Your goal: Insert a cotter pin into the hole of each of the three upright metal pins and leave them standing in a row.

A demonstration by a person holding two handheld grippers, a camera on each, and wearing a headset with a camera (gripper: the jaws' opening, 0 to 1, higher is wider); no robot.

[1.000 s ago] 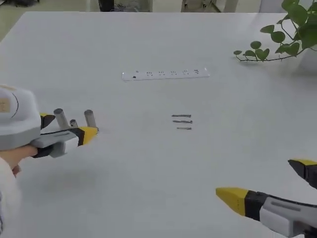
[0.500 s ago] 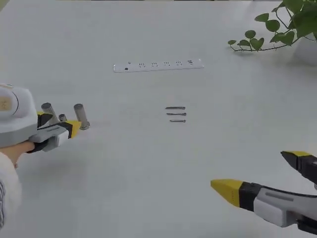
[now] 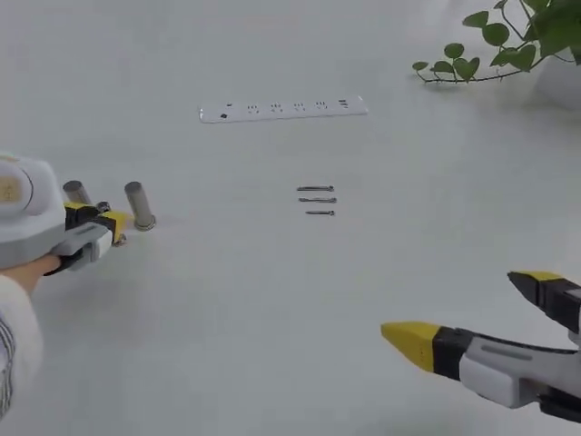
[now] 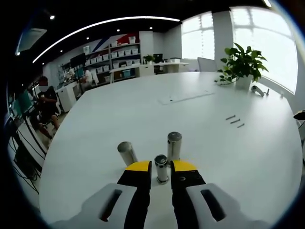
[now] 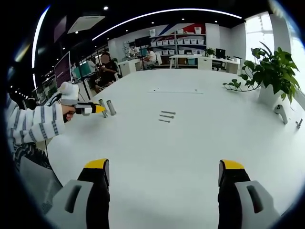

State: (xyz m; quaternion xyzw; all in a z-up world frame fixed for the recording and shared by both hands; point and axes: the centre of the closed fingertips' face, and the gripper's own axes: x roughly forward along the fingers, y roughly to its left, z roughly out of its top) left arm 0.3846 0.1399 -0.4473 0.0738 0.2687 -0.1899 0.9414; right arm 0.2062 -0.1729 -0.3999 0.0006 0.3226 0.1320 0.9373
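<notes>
Three upright metal pins stand at the table's left: one (image 3: 77,193) at the back, one (image 3: 139,205) to the right, and a shorter middle pin (image 3: 103,208). My left gripper (image 3: 111,222) reaches in from the left. In the left gripper view its yellow jaws press close on both sides of the middle pin (image 4: 161,168), with the other pins (image 4: 127,152) (image 4: 174,144) just beyond. Three cotter pins (image 3: 316,200) lie side by side at mid-table, untouched. My right gripper (image 3: 454,304) hovers wide open near the front right, holding nothing (image 5: 164,164).
A white power strip (image 3: 283,109) lies beyond the cotter pins. A leafy plant (image 3: 508,41) sits at the back right corner. People and shelves stand far off past the table (image 5: 107,64). Bare tabletop (image 3: 272,300) separates the two grippers.
The head view has shifted, so everything sits higher in the picture. The left gripper's tip now ends left of the right-hand pin instead of past it. The right gripper stays open.
</notes>
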